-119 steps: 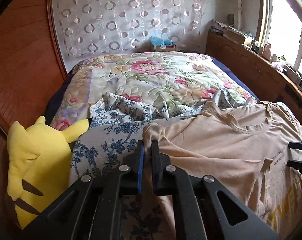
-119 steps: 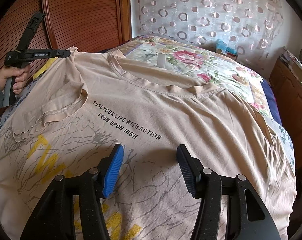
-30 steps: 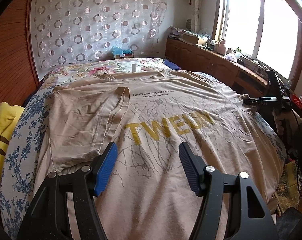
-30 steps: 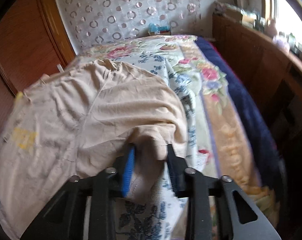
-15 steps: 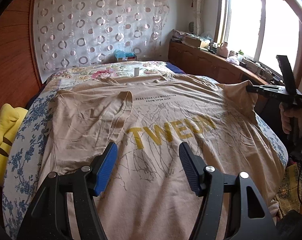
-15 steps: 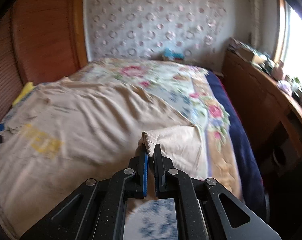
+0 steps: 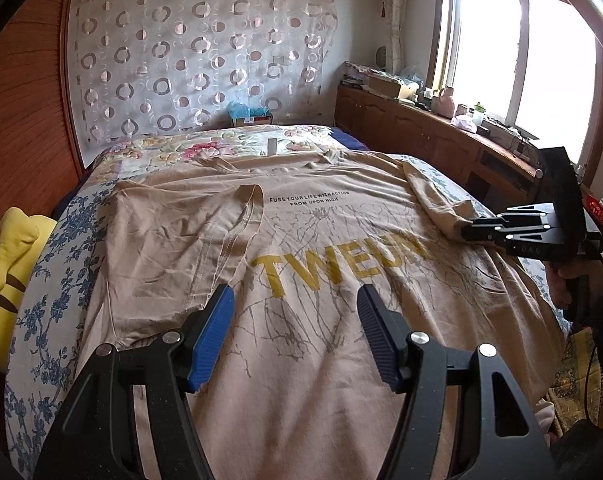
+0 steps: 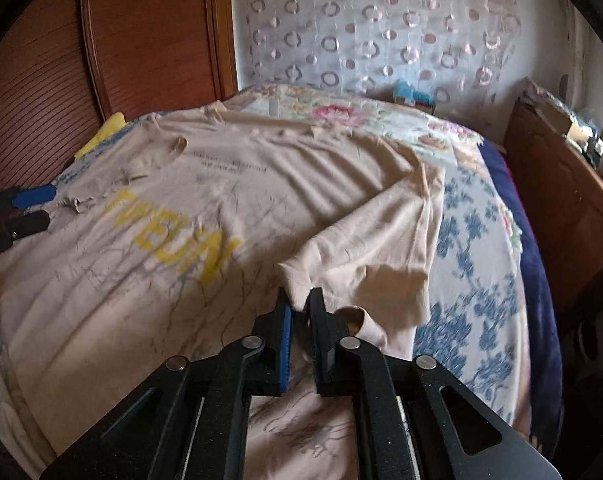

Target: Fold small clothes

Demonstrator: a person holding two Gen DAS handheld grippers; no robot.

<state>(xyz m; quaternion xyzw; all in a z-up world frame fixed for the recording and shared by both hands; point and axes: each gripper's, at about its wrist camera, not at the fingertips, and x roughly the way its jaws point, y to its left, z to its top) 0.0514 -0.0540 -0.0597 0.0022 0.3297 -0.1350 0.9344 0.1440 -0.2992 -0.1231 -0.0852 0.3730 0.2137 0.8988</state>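
A beige T-shirt (image 7: 333, 264) with yellow lettering lies face up across the bed; the right wrist view shows the shirt (image 8: 161, 240) too. Its left sleeve (image 7: 181, 232) lies folded in over the chest. My right gripper (image 8: 299, 300) pinches the hem of the right sleeve (image 8: 373, 240) and holds it over the shirt's body; its jaws are opening, with the cloth still between the pads. From the left wrist view the right gripper (image 7: 463, 232) is at the right. My left gripper (image 7: 295, 296) hovers open above the shirt's lower half, holding nothing.
A yellow plush toy (image 7: 9, 264) lies at the bed's left edge on the blue-flowered sheet (image 7: 49, 280). A wooden sideboard (image 7: 421, 136) with clutter runs under the window on the right. A wooden wardrobe (image 8: 149, 40) stands to the left. A hand (image 7: 561, 284) grips the right tool.
My right gripper has carried the right sleeve inward from the bed's edge over the shirt. The left gripper has stayed put and open.
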